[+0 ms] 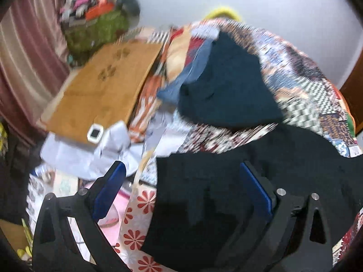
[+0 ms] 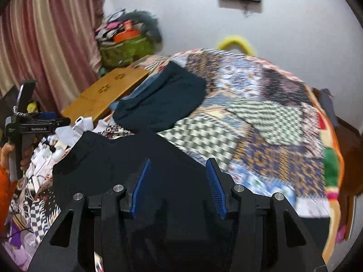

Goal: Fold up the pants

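Black pants (image 1: pixel 204 195) lie on a patchwork quilt (image 1: pixel 301 74), filling the lower middle of the left wrist view. They also show in the right wrist view (image 2: pixel 109 158). My left gripper (image 1: pixel 181 172) is open, its blue-padded fingers (image 1: pixel 256 185) spread wide over the pants' left edge. My right gripper (image 2: pixel 178 170) is open above the black cloth, nothing between its pads. The left gripper's handle, held by a hand, shows in the right wrist view (image 2: pixel 25 127). Both views are blurred.
A dark teal garment (image 2: pixel 163 97) and a blue one (image 1: pixel 181 83) are piled on the quilt beyond the pants. A wooden board (image 1: pixel 102 90) lies to the left with white cloths (image 1: pixel 90 154). A green bag (image 2: pixel 124 49), curtain (image 2: pixel 45 34) and wall stand behind.
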`<state>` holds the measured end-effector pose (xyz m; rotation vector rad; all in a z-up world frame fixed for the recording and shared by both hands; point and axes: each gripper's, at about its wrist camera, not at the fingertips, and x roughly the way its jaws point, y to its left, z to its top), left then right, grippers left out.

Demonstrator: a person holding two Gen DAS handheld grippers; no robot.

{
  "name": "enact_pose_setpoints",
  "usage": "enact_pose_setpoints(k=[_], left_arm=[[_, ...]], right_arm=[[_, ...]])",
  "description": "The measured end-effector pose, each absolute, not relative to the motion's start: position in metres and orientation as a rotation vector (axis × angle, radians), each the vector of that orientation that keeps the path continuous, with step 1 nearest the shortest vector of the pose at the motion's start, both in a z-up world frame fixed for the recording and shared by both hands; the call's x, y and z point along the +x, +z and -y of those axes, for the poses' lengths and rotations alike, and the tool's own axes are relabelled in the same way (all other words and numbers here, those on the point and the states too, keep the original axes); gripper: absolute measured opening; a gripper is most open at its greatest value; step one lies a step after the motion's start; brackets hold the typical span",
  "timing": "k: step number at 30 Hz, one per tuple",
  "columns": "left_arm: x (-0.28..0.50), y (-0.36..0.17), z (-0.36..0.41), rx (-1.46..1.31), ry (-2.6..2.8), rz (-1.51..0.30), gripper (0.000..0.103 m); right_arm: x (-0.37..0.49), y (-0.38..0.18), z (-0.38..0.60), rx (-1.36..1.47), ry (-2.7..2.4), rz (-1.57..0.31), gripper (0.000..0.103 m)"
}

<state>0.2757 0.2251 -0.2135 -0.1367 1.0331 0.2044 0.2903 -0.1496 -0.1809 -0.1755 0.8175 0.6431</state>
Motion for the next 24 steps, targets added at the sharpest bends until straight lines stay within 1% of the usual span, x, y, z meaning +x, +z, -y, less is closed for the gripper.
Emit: enact_pose_setpoints(k=[7,8,10,12,13,14,15,16,17,18,19,21,22,24], left_arm=[[0.293,-0.271,-0.253,-0.263,0.183,-1.166,0.100],[0.296,-0.278,-0.254,-0.281,0.166,-1.184,0.099],[0.303,-0.290,-0.247,-0.292,0.124,-1.212,0.092],[0.307,-0.298,-0.240,-0.292,0.082,-1.232,0.074],[0.308,-0.301,-0.238,-0.299,0.056,-1.232,0.069],[0.309,-0.303,-0.235,-0.311,0.025,-1.233,0.060],[0.311,-0.304,-0.232,-0.316,0.007,-1.234,0.055],[0.311,-0.304,-0.231,-0.312,0.002,-1.229,0.053],[0.311,-0.303,-0.229,-0.301,-0.004,-1.220,0.046],[0.310,-0.302,-0.228,-0.276,-0.006,-1.212,0.043],[0.309,-0.301,-0.226,-0.248,0.004,-1.204,0.041],[0.307,-0.298,-0.222,-0.175,0.036,-1.183,0.040],[0.306,-0.297,-0.219,-0.128,0.056,-1.172,0.041],[0.304,-0.297,-0.211,-0.047,0.103,-1.149,0.041]], right_arm=[[0.337,-0.212,0.081,-0.241,0.733,-0.933,0.046],[0.345,-0.218,0.071,-0.249,0.745,-0.955,0.046],[0.358,-0.230,0.054,-0.259,0.751,-0.990,0.046],[0.369,-0.240,0.042,-0.256,0.764,-1.026,0.046],[0.375,-0.248,0.033,-0.251,0.771,-1.052,0.046],[0.381,-0.256,0.024,-0.259,0.774,-1.084,0.046],[0.384,-0.260,0.019,-0.263,0.775,-1.102,0.046],[0.388,-0.268,0.011,-0.271,0.772,-1.123,0.043],[0.390,-0.274,0.004,-0.295,0.761,-1.136,0.040],[0.390,-0.277,-0.001,-0.318,0.755,-1.129,0.029],[0.391,-0.278,-0.003,-0.334,0.760,-1.126,0.021],[0.390,-0.279,-0.008,-0.365,0.769,-1.114,0.012],[0.387,-0.280,-0.009,-0.383,0.766,-1.098,0.010],[0.385,-0.282,-0.009,-0.404,0.742,-1.071,0.010]])
